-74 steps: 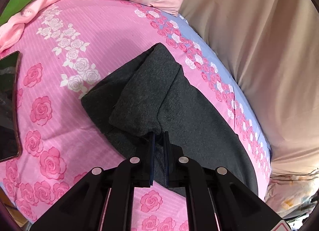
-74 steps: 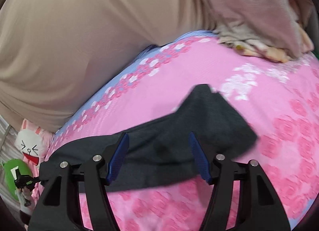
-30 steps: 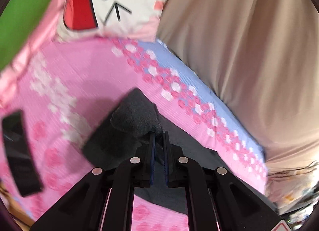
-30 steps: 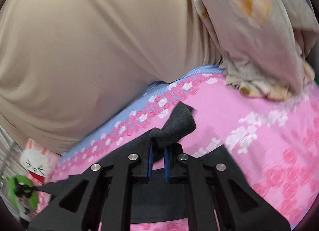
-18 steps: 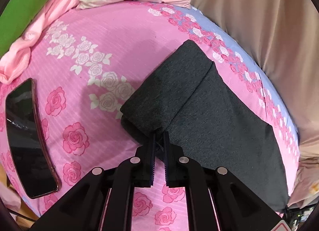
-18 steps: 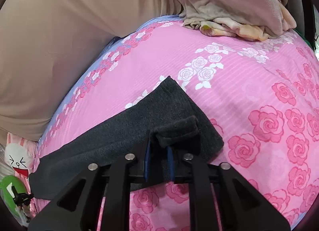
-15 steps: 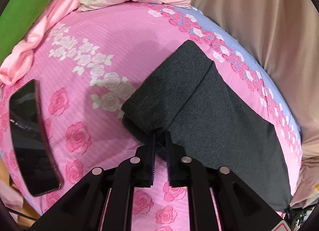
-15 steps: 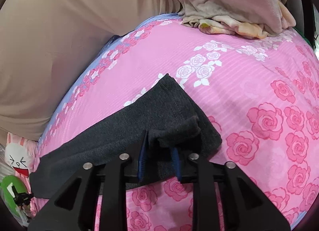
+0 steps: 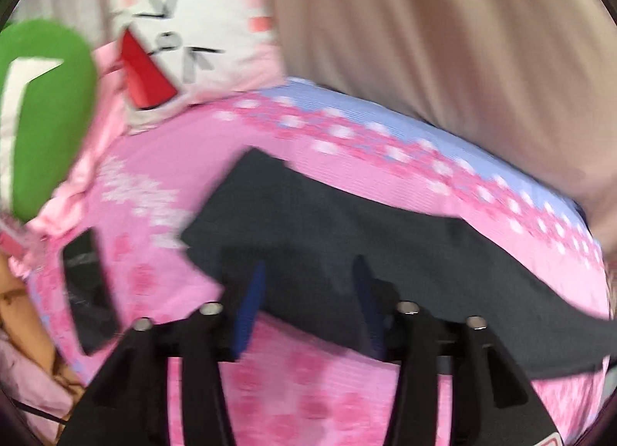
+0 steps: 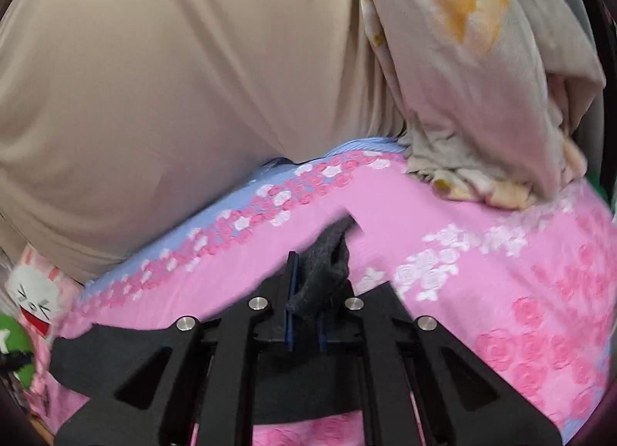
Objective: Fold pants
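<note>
Left wrist view: pants [image 9: 385, 238] lie released centre-frame, left gripper [image 9: 308, 303] opened; right gripper [image 10: 306, 307] is clamped on a fabric corner, folding unfinished.

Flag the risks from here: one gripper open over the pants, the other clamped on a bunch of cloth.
1. The right gripper pinches only a small bunch of the pants; a pull could slip it free or drag the fold apart.
2. The left gripper, its fingers just opened with nothing pinched, leaves that end loose, so it may shift.
3. A phone lies near the pants' end; a sweep could knock it.
</note>
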